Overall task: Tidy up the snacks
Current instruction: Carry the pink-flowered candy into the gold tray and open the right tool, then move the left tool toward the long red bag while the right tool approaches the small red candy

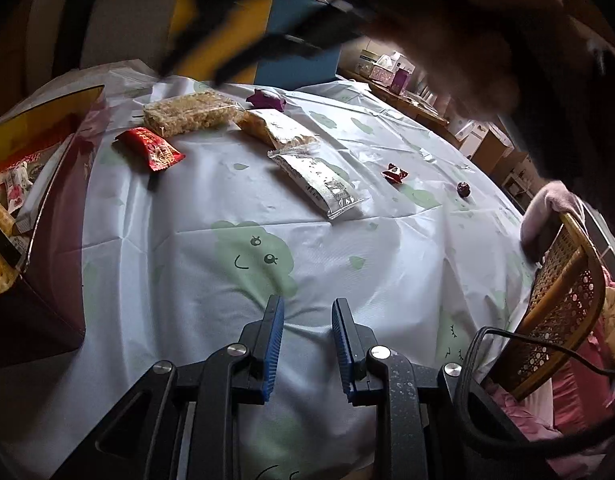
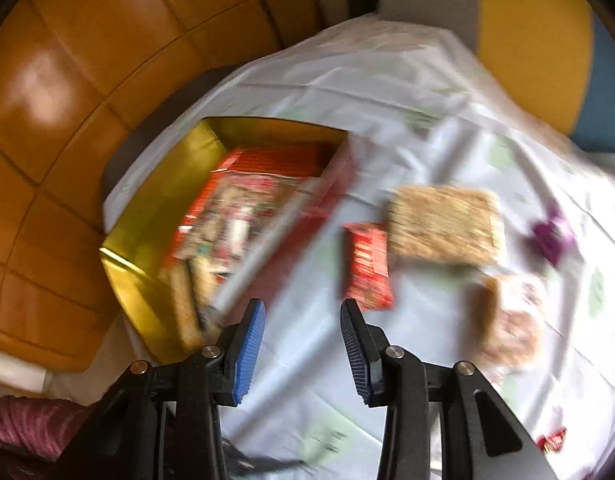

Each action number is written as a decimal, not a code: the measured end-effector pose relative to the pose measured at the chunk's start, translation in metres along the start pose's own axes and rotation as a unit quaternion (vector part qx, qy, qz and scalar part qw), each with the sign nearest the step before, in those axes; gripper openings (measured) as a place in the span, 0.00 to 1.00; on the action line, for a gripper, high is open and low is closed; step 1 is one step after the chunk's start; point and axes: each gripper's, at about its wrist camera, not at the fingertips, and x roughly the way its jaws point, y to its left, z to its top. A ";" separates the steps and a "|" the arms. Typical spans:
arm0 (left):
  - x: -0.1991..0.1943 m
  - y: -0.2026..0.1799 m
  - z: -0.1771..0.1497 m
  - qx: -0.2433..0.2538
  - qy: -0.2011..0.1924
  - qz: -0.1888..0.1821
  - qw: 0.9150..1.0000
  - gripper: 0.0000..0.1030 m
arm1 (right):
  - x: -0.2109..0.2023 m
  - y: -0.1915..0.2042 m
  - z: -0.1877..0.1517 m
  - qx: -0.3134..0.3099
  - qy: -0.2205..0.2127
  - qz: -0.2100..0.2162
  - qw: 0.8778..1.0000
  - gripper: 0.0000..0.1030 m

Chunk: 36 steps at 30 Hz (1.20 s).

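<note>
Snacks lie scattered on the bench beside the gift box (image 1: 63, 200), which stands open at the cloth's edge with packets already inside it. Nearest the box is the red packet (image 1: 150, 148); just beyond it sits the puffed-rice brick (image 1: 191, 114), then a clear-wrapped crispy bar (image 1: 277, 128) and a silver-edged sachet (image 1: 315, 178), each further from the box. A purple candy (image 1: 265, 99) rests behind the brick, and a small red candy (image 1: 394, 172) and a dark round sweet (image 1: 463, 189) lie well apart from the box on the far side. The right gripper (image 2: 303, 350) hangs over bare tablecloth (image 1: 347, 256) between the box and the red packet, its jaws spread with nothing between them; the view is smeared with motion. The left gripper (image 1: 307, 344) sits low over the cloth away from the box, jaws narrowly parted and empty. The step in hand looks like fetching the next snack for the box. The next move probably calls for lowering the right jaws around the red packet, pinching it across its short side.
</note>
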 end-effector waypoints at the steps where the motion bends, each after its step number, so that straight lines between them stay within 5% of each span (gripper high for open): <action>1: 0.000 -0.001 0.000 0.001 0.000 0.002 1.000 0.25 | -0.005 -0.009 -0.006 0.007 -0.004 -0.017 1.000 0.39; 8: 0.001 -0.002 0.001 0.003 0.004 0.008 1.000 0.25 | -0.032 -0.072 -0.048 0.053 -0.009 -0.112 0.992 0.39; 15: 0.000 0.002 0.008 -0.027 0.026 0.006 0.999 0.25 | -0.048 -0.154 -0.091 0.125 -0.031 -0.206 0.970 0.39; 19: -0.003 0.002 0.018 -0.039 0.039 0.018 0.998 0.25 | -0.046 -0.188 -0.107 0.197 -0.041 -0.218 0.955 0.39; 31: -0.016 0.017 0.075 -0.068 0.024 0.077 0.994 0.25 | -0.050 -0.186 -0.098 0.193 -0.043 -0.215 0.956 0.39; 36: 0.003 0.041 0.119 -0.133 0.047 0.123 0.982 0.25 | -0.060 -0.178 -0.095 0.188 -0.059 -0.202 0.959 0.39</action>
